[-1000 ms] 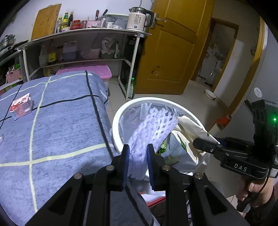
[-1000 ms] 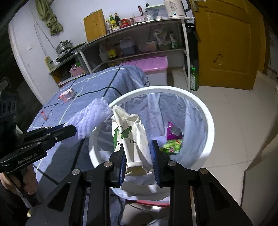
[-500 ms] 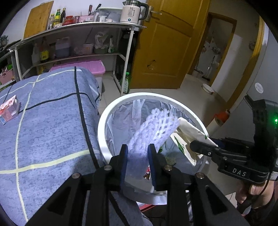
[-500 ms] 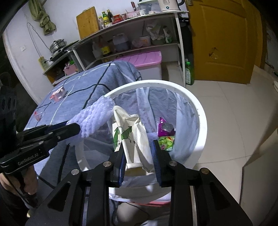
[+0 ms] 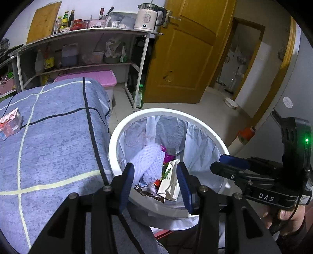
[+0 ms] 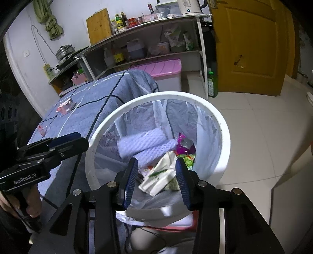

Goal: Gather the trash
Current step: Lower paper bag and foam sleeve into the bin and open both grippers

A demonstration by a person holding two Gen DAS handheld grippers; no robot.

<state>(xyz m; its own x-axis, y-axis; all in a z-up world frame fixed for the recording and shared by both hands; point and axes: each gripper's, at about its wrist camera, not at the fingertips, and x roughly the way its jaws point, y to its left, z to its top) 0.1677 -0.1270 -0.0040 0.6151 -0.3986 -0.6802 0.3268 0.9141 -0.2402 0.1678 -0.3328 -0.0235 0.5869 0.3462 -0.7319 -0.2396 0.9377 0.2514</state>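
Your left gripper (image 5: pixel 155 182) and right gripper (image 6: pixel 156 178) have just opened empty, dropping the soft white foam net (image 5: pixel 150 162) and limp printed paper bag (image 6: pixel 162 175) into the round white bin (image 6: pixel 225 136); the light pink carton (image 5: pixel 10 125) near the blue cloth's far edge wants a gentle hold across its flat sides.

glossy white plastic bin (image 5: pixel 121 136), thin crinkled liner (image 5: pixel 197 148), foam netting (image 5: pixel 150 162).

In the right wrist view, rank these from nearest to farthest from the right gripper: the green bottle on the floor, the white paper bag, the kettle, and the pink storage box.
From the right gripper:
1. White paper bag, in the bin just ahead of the fingers.
2. Pink storage box, beyond the bin, under the shelf.
3. Green bottle, on the floor by the shelf leg; close to the box's rank.
4. Kettle, atop the shelf.
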